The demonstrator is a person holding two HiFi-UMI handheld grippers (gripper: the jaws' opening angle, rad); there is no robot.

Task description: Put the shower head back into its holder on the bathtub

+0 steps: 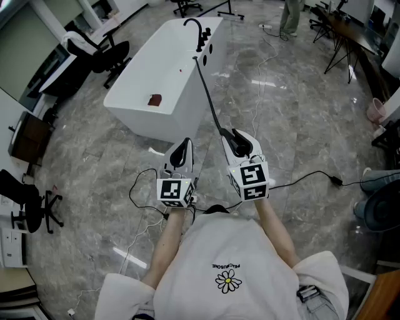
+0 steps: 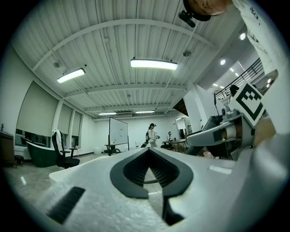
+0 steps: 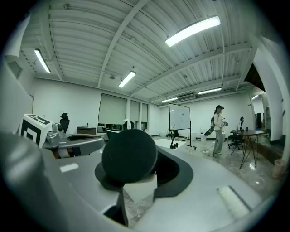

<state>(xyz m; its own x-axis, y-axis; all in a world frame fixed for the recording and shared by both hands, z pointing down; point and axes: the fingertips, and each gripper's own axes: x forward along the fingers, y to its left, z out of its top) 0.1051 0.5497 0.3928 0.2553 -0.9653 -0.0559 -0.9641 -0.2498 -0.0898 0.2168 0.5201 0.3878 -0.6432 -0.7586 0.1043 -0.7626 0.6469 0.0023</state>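
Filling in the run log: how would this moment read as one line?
left claw: shut, empty | right claw: shut on shower head | hose: runs to bathtub

Clock bearings read on the head view, 12 at top.

Floor (image 1: 294, 119): grey marbled tile, glossy, ceiling lights reflected in streaks.

Standing on it:
- 11 o'clock: white freestanding bathtub (image 1: 147, 122), long axis running toward 12.
- Between 10 and 11: black office chair (image 1: 100, 53) with white cloth on its back, just beside the tub.
- 9 o'clock: second black chair (image 1: 28, 200) on a star base, well apart from the tub.
- 1 o'clock: a bystander's legs (image 1: 290, 17).
- 2 o'clock: thin black tripod legs (image 1: 340, 59).
- Between 2 and 3: pink bin (image 1: 375, 110) at the frame edge.

Lying on it:
- 3 o'clock: black cable with adapter block (image 1: 336, 180).
- 8 o'clock: looped black cable (image 1: 139, 187).
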